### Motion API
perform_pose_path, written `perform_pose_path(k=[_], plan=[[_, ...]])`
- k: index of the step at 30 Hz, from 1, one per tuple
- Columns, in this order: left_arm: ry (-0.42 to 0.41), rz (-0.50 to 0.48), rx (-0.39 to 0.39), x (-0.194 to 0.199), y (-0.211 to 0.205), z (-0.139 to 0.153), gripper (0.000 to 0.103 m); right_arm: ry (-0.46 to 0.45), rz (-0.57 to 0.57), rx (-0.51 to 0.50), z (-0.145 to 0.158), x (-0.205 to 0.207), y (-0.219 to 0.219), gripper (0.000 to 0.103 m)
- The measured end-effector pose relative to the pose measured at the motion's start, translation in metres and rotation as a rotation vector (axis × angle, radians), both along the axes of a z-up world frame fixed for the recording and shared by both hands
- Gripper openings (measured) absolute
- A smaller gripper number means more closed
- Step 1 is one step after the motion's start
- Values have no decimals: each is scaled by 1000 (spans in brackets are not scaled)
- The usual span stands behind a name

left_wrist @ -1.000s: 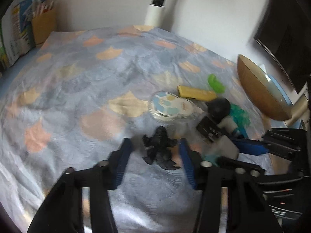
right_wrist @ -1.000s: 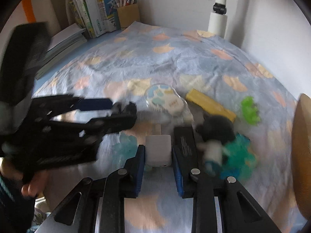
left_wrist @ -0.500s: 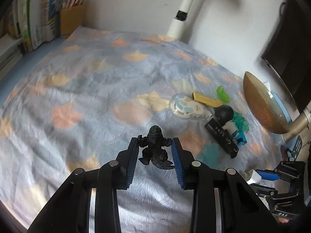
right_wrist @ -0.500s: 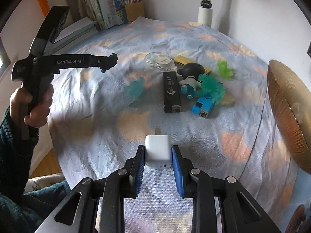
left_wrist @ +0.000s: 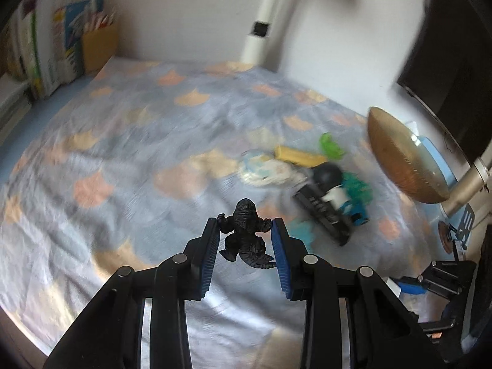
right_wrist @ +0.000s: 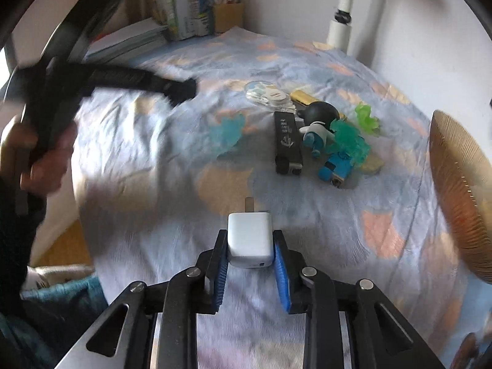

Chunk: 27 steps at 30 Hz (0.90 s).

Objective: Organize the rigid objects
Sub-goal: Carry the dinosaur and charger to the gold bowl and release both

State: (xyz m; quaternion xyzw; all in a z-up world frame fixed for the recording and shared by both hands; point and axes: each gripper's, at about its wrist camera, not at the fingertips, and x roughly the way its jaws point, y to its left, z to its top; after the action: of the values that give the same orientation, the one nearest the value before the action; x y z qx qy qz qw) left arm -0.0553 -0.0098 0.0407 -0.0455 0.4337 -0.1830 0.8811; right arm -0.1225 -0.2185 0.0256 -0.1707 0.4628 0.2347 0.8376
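Clustered on the cloth (right_wrist: 153, 215) toward the far right: flat case (right_wrist: 267, 93) rearmost, bar (right_wrist: 303, 97) touching its right, stick (right_wrist: 287, 141) before them, figure (right_wrist: 319, 123) just right of stick, fan (right_wrist: 461, 190) at right edge; charger (right_wrist: 249, 238) nearest, between pads.

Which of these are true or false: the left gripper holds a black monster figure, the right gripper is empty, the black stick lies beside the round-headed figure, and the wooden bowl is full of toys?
1. The left gripper holds a black monster figure. True.
2. The right gripper is empty. False: it is shut on a white charger.
3. The black stick lies beside the round-headed figure. True.
4. The wooden bowl is full of toys. False: the toys lie on the patterned cloth.
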Motion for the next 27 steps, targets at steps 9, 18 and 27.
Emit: perform_pose_path(k=[9, 18, 27], plan=[[-125, -185, 29, 9, -105, 56, 31, -104, -157, -58, 28, -15, -80, 26], [-181, -270, -43, 24, -216, 92, 32, -245, -517, 56, 105, 15, -206, 26], [-23, -279, -32, 37, -278, 38, 32, -144, -682, 54, 103, 51, -271, 26]])
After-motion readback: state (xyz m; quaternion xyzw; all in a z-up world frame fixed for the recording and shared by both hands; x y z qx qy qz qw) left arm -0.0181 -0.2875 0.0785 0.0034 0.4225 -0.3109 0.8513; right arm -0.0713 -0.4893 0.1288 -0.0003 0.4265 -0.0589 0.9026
